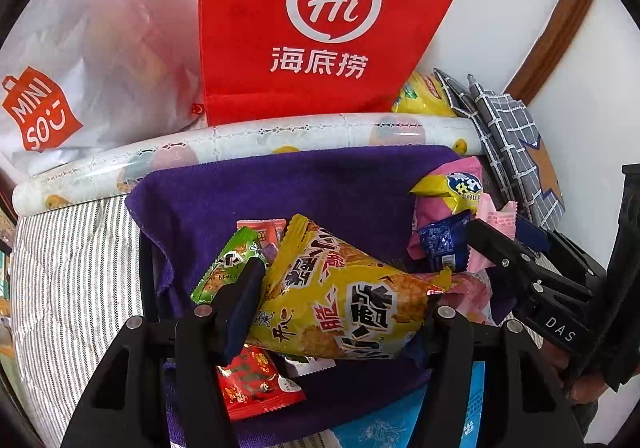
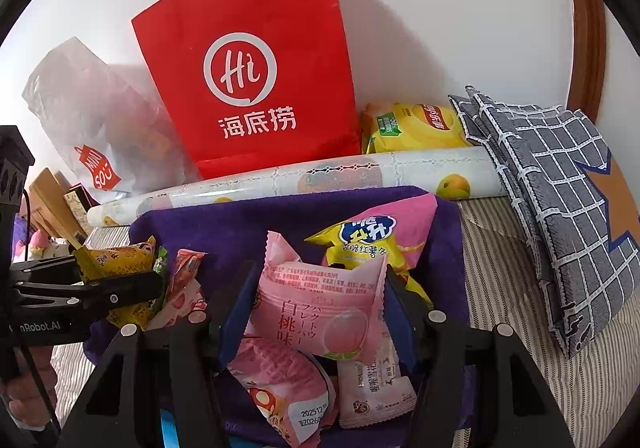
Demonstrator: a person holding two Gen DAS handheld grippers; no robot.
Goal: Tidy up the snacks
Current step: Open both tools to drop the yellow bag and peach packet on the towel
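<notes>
- The left hand-held gripper (image 1: 336, 312) is pinching a yellow snack bag (image 1: 340, 300) between its two fingers and holding it above the purple cloth (image 1: 280, 187), over the cloth's left part.
- The right hand-held gripper (image 2: 316, 308) is pinching a pink peach-flavour packet (image 2: 320, 308) in the same way, over the right part of the cloth.
- Directly under the left gripper, a red packet (image 1: 256, 380) and a green packet (image 1: 228, 264) are lying on the cloth; under the right one, a round pink packet (image 2: 280, 380) and a pale pink packet (image 2: 372, 388) are lying.
- Judging by this, two groups seem to be forming: yellow, red and green to the left, pink ones to the right, so the sorting looks partly done.
- A little farther, toward the cloth's far right corner, a yellow sweet-potato bag (image 2: 360, 244) is sitting among the pinks with a blue packet (image 1: 444, 244) beside it; these probably need placing.
- Both held packets are not yet set down.
- Beyond the cloth's far edge, a patterned roll (image 2: 320, 175) is lying across the striped bed (image 1: 72, 272).
- Behind it, against the wall, a red paper bag (image 2: 256, 79), a white Miniso bag (image 2: 96, 127), a yellow chip bag (image 2: 412, 127) and a grey checked cushion (image 2: 560, 187) are standing; whether the chip bag belongs to the sorting I cannot tell.
</notes>
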